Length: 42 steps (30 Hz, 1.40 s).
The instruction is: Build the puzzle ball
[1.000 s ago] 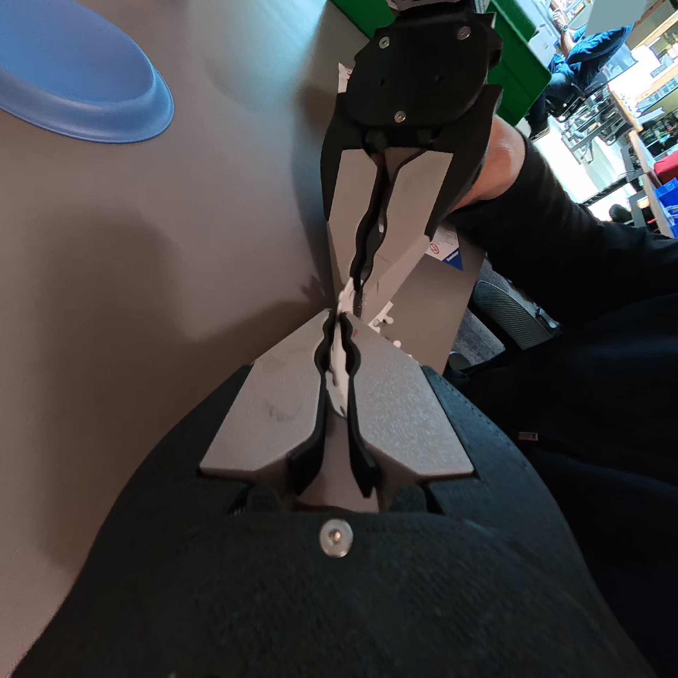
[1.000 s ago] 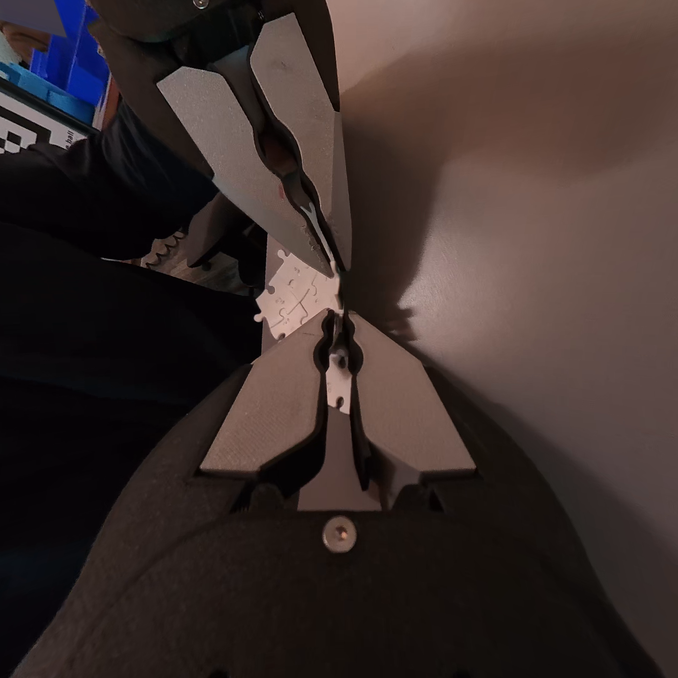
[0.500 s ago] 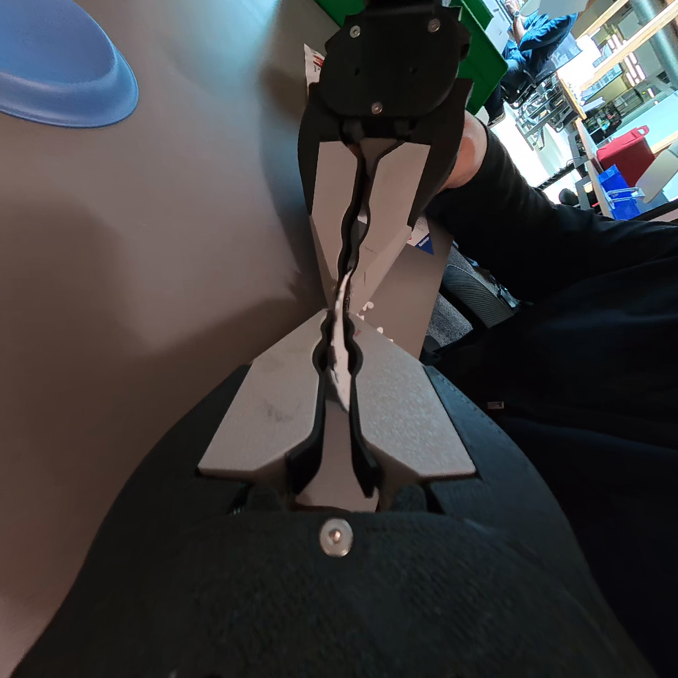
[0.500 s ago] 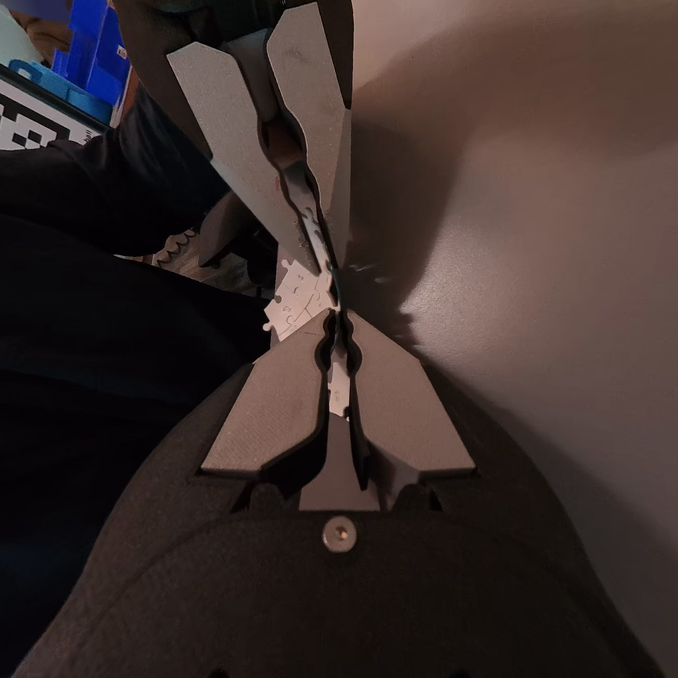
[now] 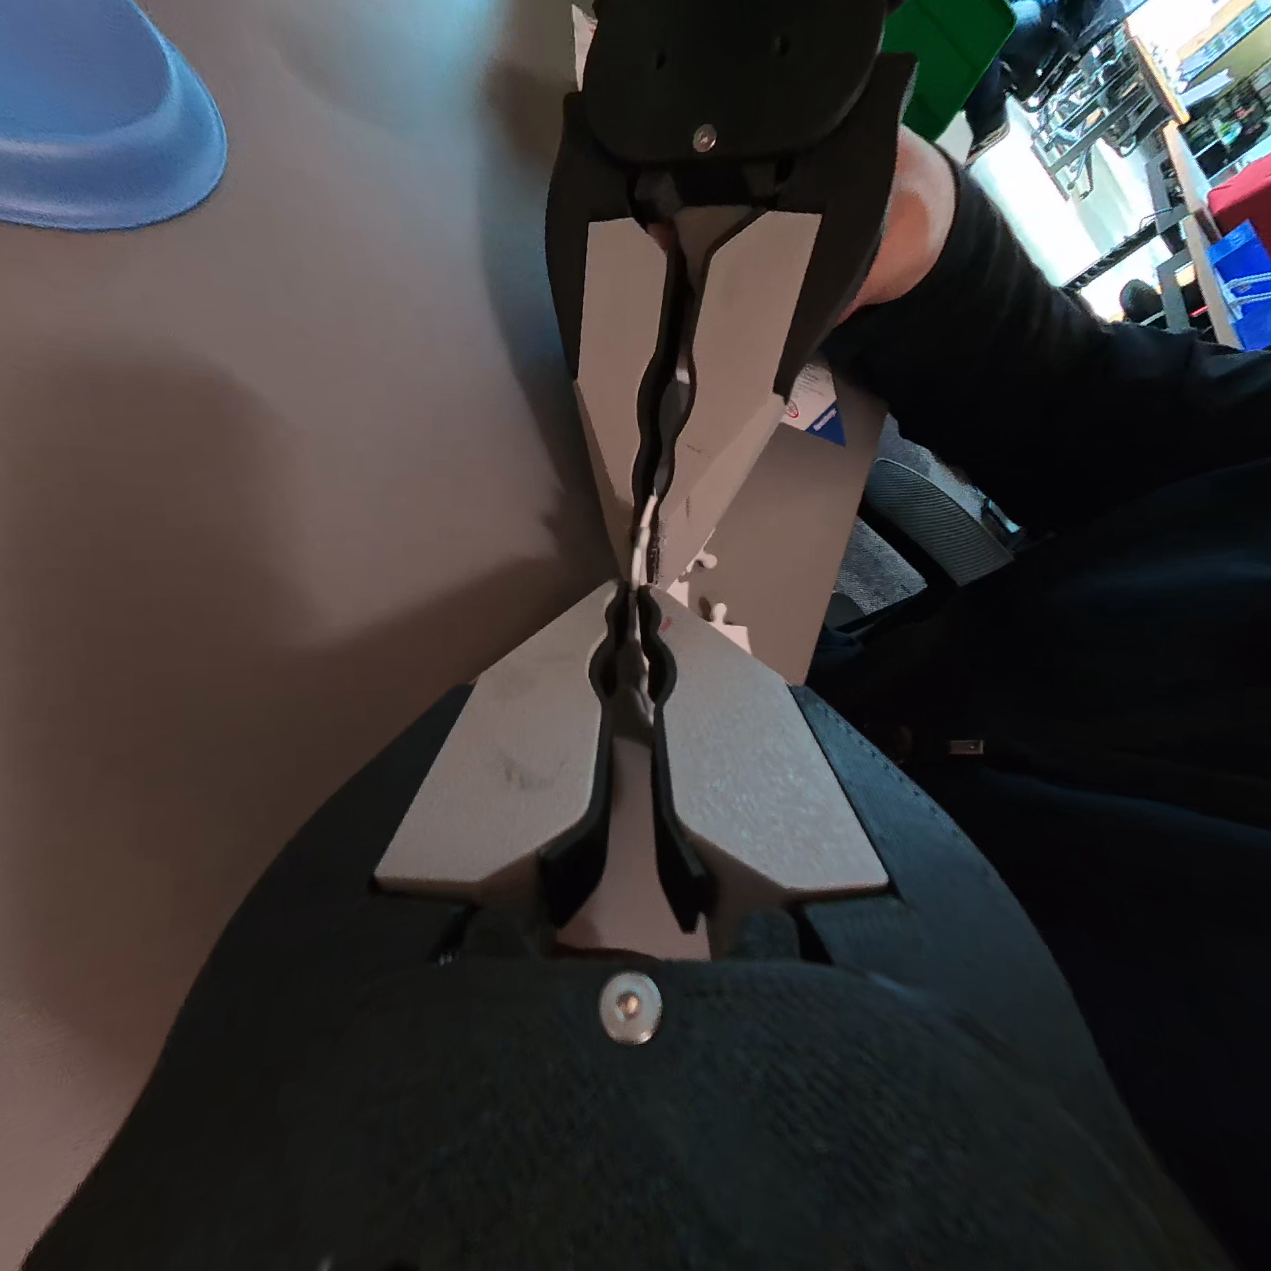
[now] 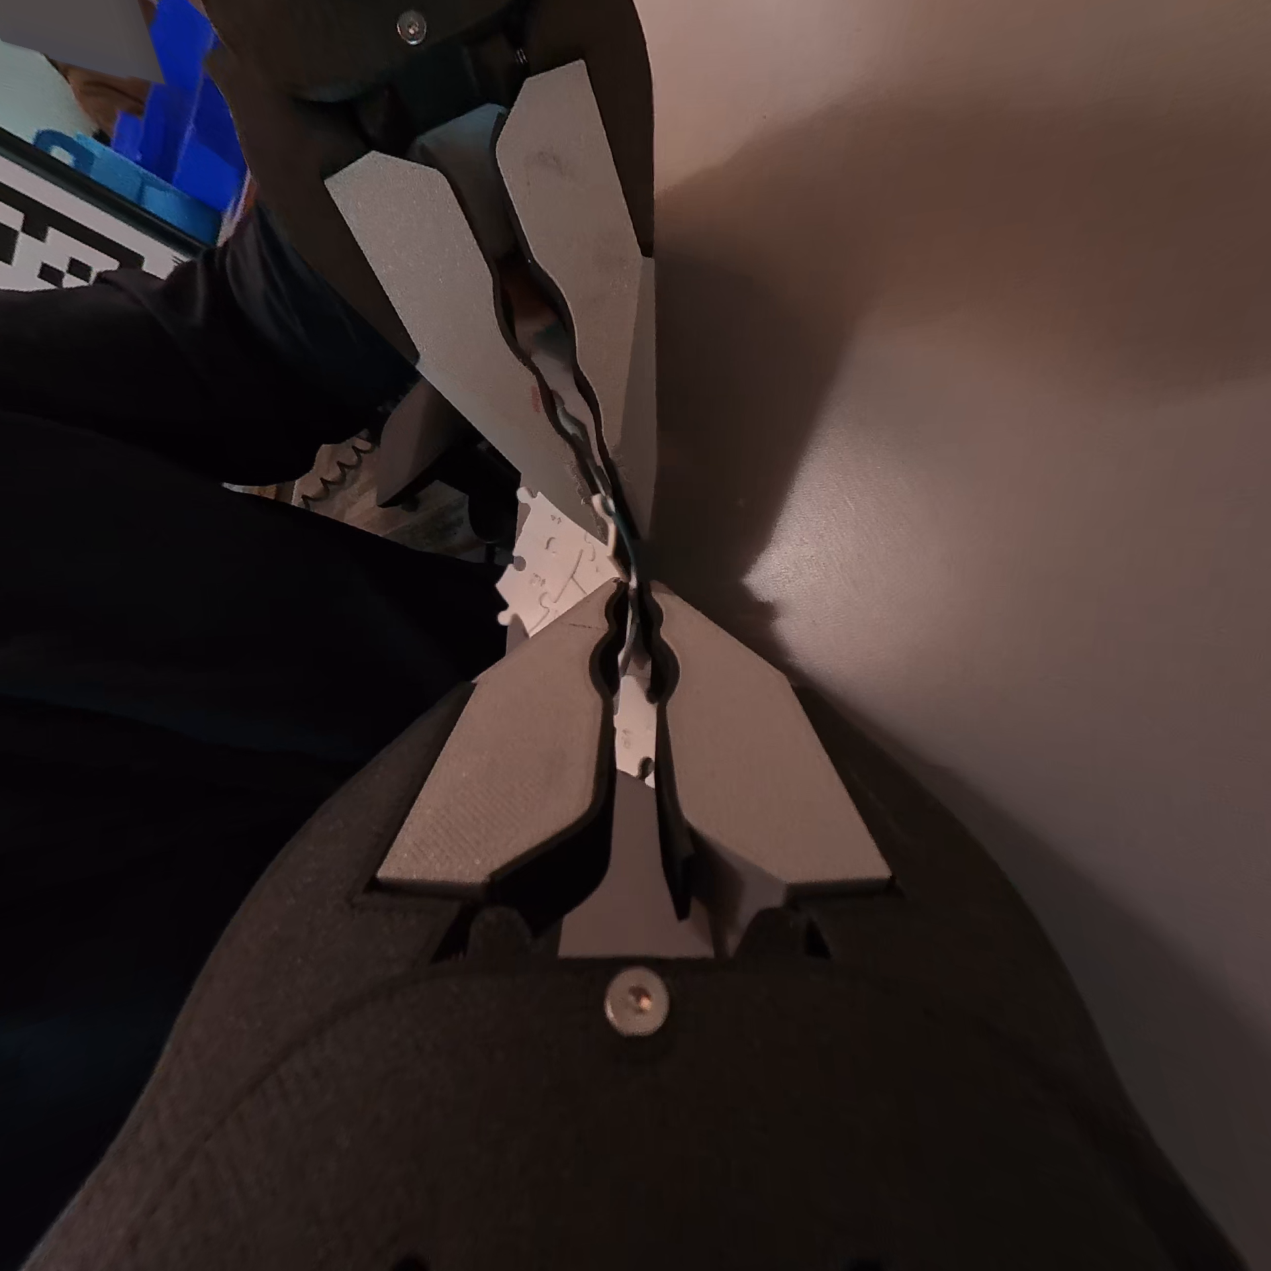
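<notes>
My left gripper (image 5: pixel 634 595) is shut on a white section of joined puzzle pieces (image 6: pixel 550 571); its knobbed edge also shows in the left wrist view (image 5: pixel 698 567). My right gripper (image 6: pixel 636 595) is shut on a single white puzzle piece (image 6: pixel 631 729) that sits between its pads. The two grippers meet tip to tip above the grey table (image 5: pixel 309 481). The right gripper (image 5: pixel 646 543) comes down from the top of the left wrist view. The left gripper (image 6: pixel 619 543) comes down from the top of the right wrist view. The spot where the pieces meet is hidden by the fingertips.
A blue dish (image 5: pixel 82 124) lies on the table at the far left. A person's black sleeve (image 5: pixel 1031 385) reaches in behind the right gripper. A green box (image 5: pixel 942 62) and an office chair (image 5: pixel 921 509) lie beyond the table edge. The tips of both grippers are at nearly the same place.
Both grippers stay shut and tip to tip. The right gripper has come closer and fills more of the left wrist view. The joined section has tilted more edge-on.
</notes>
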{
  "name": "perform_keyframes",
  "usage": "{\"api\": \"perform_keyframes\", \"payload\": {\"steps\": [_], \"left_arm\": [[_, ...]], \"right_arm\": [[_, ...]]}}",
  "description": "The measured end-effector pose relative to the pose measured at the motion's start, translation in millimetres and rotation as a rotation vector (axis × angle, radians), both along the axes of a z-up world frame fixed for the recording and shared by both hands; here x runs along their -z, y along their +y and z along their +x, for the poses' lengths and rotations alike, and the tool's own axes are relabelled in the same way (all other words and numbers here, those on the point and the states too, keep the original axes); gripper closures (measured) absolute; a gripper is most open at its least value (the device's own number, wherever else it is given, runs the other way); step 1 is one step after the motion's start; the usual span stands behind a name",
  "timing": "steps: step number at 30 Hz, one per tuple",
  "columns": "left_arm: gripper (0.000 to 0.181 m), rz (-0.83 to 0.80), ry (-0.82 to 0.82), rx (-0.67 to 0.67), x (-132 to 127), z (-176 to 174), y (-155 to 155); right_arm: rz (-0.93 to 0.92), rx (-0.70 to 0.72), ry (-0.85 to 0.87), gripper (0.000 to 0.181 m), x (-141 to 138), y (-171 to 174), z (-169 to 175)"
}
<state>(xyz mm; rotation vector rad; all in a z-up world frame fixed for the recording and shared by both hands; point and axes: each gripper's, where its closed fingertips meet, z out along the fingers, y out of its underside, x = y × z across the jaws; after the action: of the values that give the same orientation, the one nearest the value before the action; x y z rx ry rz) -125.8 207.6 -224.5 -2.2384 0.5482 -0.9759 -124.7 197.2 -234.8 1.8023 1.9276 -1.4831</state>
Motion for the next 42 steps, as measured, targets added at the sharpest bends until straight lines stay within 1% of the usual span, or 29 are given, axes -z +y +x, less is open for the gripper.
{"api": "perform_keyframes", "payload": {"steps": [4,7,11,18,20,22,24,29,42], "left_arm": [[0.181,0.02,0.0,-0.014,-2.1,-0.7,0.8],[0.181,0.013,-0.008,-0.018,-1.0,-1.2,-0.2],[0.181,0.009,-0.015,-0.02,-0.1,-1.7,-0.6],[0.181,0.004,-0.045,-0.016,-1.9,-1.4,-2.4],[0.181,-0.001,-0.059,-0.005,-2.8,-0.1,-4.3],[0.181,-0.005,-0.073,0.01,-3.5,2.4,-6.4],[0.181,0.008,-0.078,-0.012,-5.7,-1.3,-2.8],[0.181,0.013,-0.07,-0.02,-6.4,-5.0,-0.3],[0.181,0.008,-0.061,-0.031,-4.1,-8.0,0.7]], "right_arm": [[-0.02,0.003,0.008,0.179,-1.4,0.6,1.8],[-0.001,-0.013,0.011,0.177,-0.1,-0.9,3.1],[0.03,-0.022,0.005,0.179,3.4,-1.4,3.6],[0.037,-0.044,0.026,0.181,1.3,-3.4,4.2],[0.022,-0.059,0.024,0.181,0.4,-5.6,6.0],[0.05,-0.083,0.037,0.181,-0.2,-7.4,8.3],[0.073,-0.058,0.062,0.181,-1.8,-3.8,4.3],[0.02,-0.027,0.069,0.181,-3.3,-1.5,-0.5],[0.007,-0.013,0.057,0.181,-1.5,-0.6,-4.4]]}}
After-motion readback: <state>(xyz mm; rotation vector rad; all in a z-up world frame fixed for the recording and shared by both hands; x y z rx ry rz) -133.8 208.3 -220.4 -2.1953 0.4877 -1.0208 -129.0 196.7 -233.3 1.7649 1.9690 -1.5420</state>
